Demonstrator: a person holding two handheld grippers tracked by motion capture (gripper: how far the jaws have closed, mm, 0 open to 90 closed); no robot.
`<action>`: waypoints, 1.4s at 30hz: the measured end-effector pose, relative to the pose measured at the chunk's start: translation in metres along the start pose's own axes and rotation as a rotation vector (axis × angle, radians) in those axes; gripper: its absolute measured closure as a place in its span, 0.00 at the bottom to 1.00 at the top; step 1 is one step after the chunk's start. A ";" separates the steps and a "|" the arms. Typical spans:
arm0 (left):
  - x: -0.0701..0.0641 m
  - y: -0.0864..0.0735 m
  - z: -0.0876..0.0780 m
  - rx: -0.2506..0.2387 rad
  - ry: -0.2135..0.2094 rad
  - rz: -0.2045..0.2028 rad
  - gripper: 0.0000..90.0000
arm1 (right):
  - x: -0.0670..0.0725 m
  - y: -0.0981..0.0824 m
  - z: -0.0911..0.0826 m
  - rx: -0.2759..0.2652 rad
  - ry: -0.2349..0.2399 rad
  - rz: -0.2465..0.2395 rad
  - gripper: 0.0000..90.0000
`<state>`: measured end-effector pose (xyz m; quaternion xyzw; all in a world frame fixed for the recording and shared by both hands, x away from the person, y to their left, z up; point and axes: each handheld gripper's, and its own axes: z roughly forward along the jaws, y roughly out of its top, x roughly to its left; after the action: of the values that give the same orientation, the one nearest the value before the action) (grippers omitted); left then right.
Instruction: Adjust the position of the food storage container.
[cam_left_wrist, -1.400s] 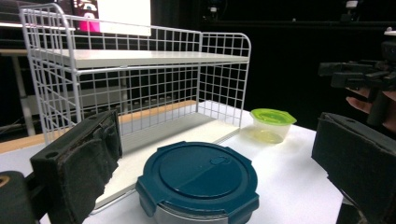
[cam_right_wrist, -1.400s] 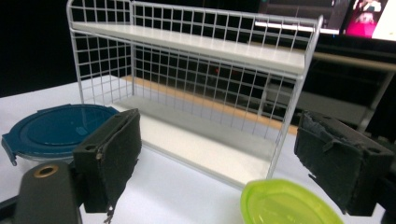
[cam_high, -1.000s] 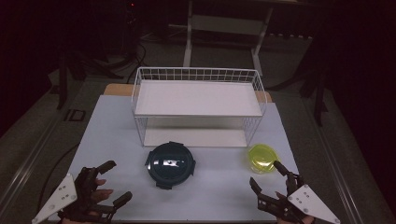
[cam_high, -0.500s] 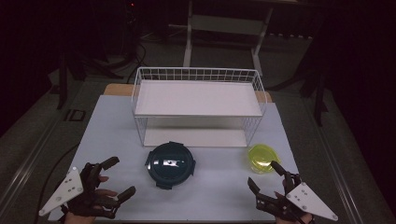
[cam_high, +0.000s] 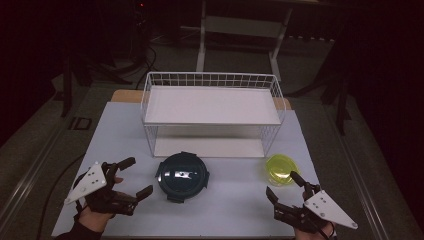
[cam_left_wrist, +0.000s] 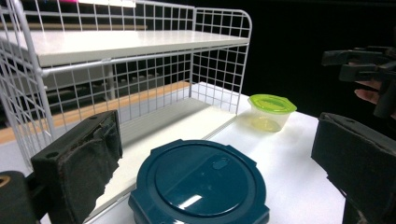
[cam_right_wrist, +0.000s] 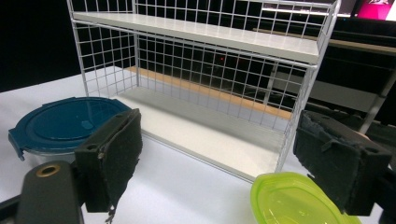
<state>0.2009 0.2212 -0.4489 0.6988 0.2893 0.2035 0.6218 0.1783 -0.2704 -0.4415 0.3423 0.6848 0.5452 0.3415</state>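
Since the earlier frame the left tongs (cam_high: 134, 176) have shifted slightly forward and toward the dark teal container; right tongs (cam_high: 283, 187) have barely moved, containers and rack unchanged.

Dark teal round container (cam_high: 181, 175), lid on, sits on the white bench (cam_high: 230, 200) just in front of the white wire rack (cam_high: 211, 115), toward the rack's left half. In the left gripper view the same container (cam_left_wrist: 200, 182) lies low between the two black pads, not touched by either.

Small yellow-green lidded container (cam_high: 280, 169) stands in front of the rack's right front corner, well apart from the teal one. Right gripper view: its lid (cam_right_wrist: 294, 198) is at the bottom edge, next to the right-hand pad, contact unclear.

Rack has two white shelves, upper (cam_high: 212, 106) and lower (cam_high: 207, 147), both bare, wire rail around the top.

Left tongs: jaws spread wide, empty, left of the teal container and near it. A hand (cam_high: 97, 212) grips them from the bench's near edge.

Right tongs: jaws apart, empty, in front of the yellow-green container.
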 end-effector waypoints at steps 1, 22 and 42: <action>0.003 -0.001 0.002 0.005 0.001 -0.004 0.02 | 0.000 0.000 0.001 0.005 0.000 0.000 0.17; 0.050 -0.021 0.043 0.244 -0.001 -0.074 0.53 | 0.000 -0.003 0.004 0.020 0.025 0.020 0.17; 0.077 -0.034 0.092 0.391 0.109 -0.070 0.98 | 0.000 -0.005 0.005 0.033 0.043 0.026 0.17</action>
<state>0.3123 0.2048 -0.5019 0.7837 0.3808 0.1589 0.4643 0.1819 -0.2692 -0.4473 0.3451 0.6963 0.5456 0.3137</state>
